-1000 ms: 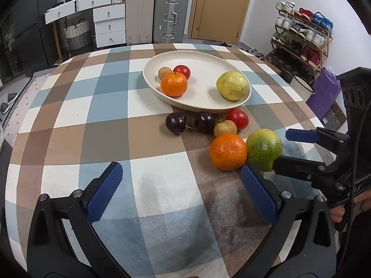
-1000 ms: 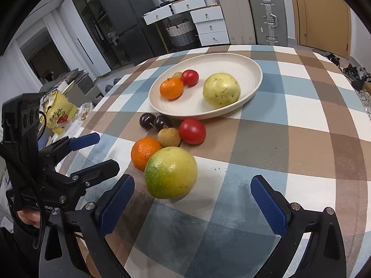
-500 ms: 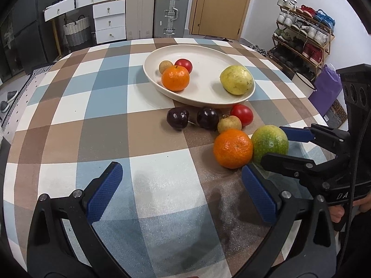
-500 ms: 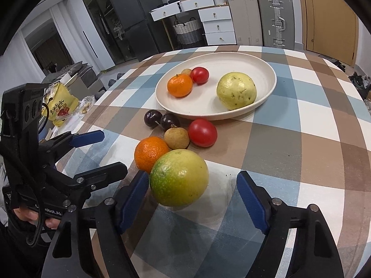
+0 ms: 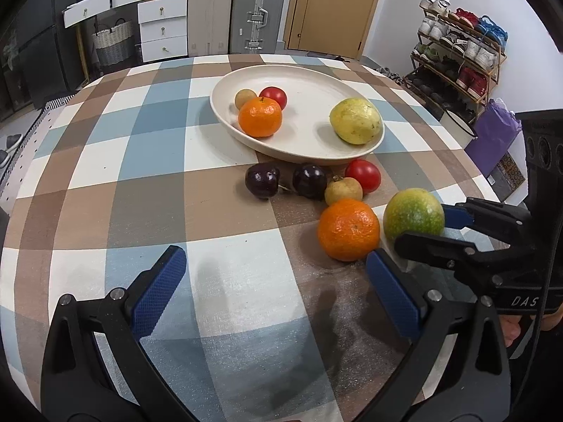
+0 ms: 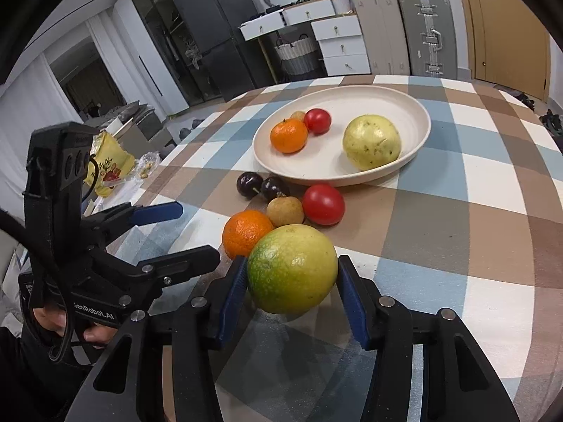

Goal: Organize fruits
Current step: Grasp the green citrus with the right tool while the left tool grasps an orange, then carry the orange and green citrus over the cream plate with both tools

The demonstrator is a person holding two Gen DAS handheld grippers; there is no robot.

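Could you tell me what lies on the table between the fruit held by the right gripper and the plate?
In the right wrist view, a small tan fruit and a red tomato lie between the green-yellow fruit and the plate.

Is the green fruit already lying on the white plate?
No, the green fruit sits between the right tongs, well short of the white plate.

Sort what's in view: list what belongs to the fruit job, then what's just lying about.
Job: green fruit in right gripper; plate; loose orange, tomato, two plums, longan; left gripper.

Lying about: yellow snack bag, suitcases, shoe rack, basket.
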